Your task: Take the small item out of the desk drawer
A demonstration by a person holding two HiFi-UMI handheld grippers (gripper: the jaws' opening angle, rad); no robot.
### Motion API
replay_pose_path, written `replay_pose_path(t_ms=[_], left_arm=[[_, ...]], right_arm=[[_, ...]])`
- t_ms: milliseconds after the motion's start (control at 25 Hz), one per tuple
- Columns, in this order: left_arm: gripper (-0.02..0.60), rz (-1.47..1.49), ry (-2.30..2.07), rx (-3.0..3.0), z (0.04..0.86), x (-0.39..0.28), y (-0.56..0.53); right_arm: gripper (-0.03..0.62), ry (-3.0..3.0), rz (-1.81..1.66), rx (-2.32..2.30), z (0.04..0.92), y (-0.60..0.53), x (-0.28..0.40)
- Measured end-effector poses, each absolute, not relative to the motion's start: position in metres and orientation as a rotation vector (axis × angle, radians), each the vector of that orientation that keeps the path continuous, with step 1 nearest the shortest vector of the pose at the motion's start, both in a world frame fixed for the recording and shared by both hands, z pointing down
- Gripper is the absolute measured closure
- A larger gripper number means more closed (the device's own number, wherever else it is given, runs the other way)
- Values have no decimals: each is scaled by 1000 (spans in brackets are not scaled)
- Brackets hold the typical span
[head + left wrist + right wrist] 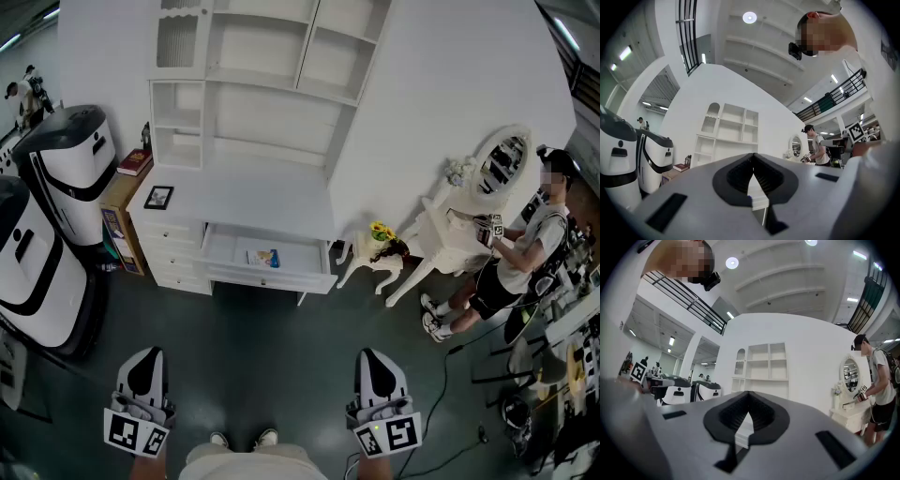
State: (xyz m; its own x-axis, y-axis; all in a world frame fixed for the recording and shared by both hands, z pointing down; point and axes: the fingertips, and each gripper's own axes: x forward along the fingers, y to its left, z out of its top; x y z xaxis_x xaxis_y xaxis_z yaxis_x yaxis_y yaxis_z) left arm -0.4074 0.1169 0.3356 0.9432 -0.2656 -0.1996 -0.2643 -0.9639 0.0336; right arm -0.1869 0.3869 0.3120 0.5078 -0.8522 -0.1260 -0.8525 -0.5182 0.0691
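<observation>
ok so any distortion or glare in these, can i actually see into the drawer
Head view: sharp and evenly lit, the open drawer shows plainly against the dark floor. Left gripper view: heavy fisheye, black corners, one bright ceiling lamp. Right gripper view: the same curving and black corners.

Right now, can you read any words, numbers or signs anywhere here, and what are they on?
No text here can be read.
On the item in the drawer: coloured print, too small.
On the book: cover too small.
On the box under it: print blurred.
On the left gripper and right gripper: square black-and-white markers, no letters.
</observation>
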Motion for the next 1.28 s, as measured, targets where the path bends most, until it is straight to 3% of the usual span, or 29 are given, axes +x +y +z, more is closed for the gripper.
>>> replay_pose_path(t_ms=[840,880,960,1040,1280], left_arm=[[566,-303,-453,3076,340,-385,121],[566,-305,-458,3075,340,-384,121],[566,-309,-466,3075,339,-381,123],[566,-311,-475,3076,339,-377,124],[566,-298,-507,3078,341,-367,135]], right_arm=[[585,1671,196,-2593,314,380,-170],[564,1687,194,-2569,312,380,-168],[428,1727,185,-2507,309,380,-163],[337,1752,187,-2457,305,382,-157],[155,1798,226,-2428,300,392,-137]])
